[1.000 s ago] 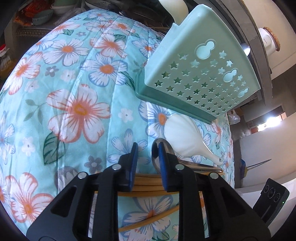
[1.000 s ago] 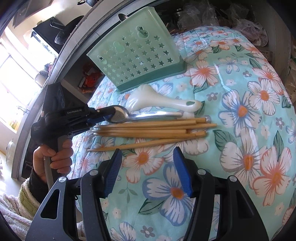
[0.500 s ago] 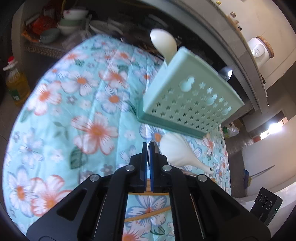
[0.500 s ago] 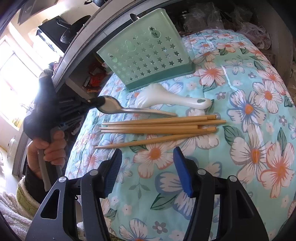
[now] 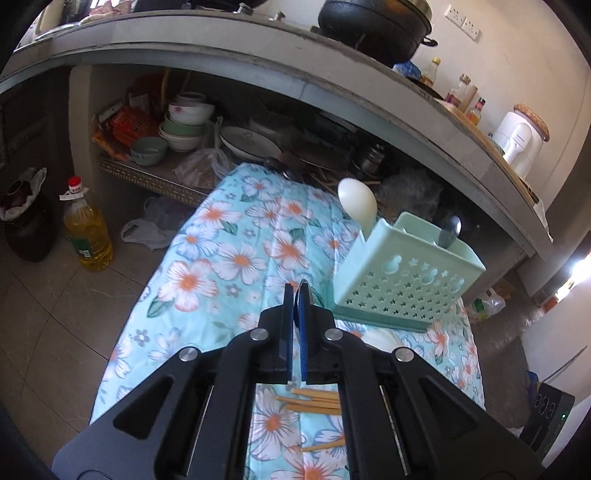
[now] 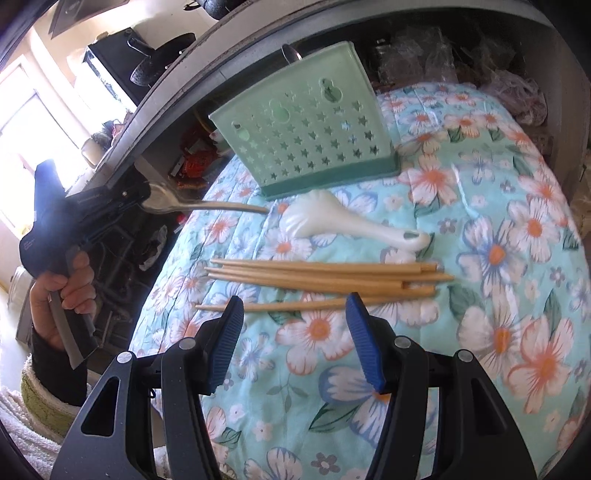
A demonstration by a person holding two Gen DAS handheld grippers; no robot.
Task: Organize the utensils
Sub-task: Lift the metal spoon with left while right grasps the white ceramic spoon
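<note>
My left gripper (image 5: 295, 295) is shut on a metal spoon (image 6: 192, 203) by its bowl and holds it in the air, left of the mint green utensil caddy (image 6: 306, 125). In the left wrist view the caddy (image 5: 402, 280) holds a white spoon (image 5: 358, 203) and a metal spoon (image 5: 450, 229). A white ladle spoon (image 6: 343, 223) and several wooden chopsticks (image 6: 325, 277) lie on the floral cloth (image 6: 498, 258) before the caddy. My right gripper (image 6: 295, 332) is open and empty, just in front of the chopsticks.
A grey counter (image 5: 332, 77) overhangs the cloth, with stacked bowls (image 5: 184, 125) and plates on the shelf beneath. An oil bottle (image 5: 86, 232) stands on the floor at left. A black pot (image 5: 373, 26) sits on the counter.
My left gripper shut on the metal spoon's bowl and lifted it off the cloth, up and to the left. My right gripper stayed open and crept closer to the chopsticks.
</note>
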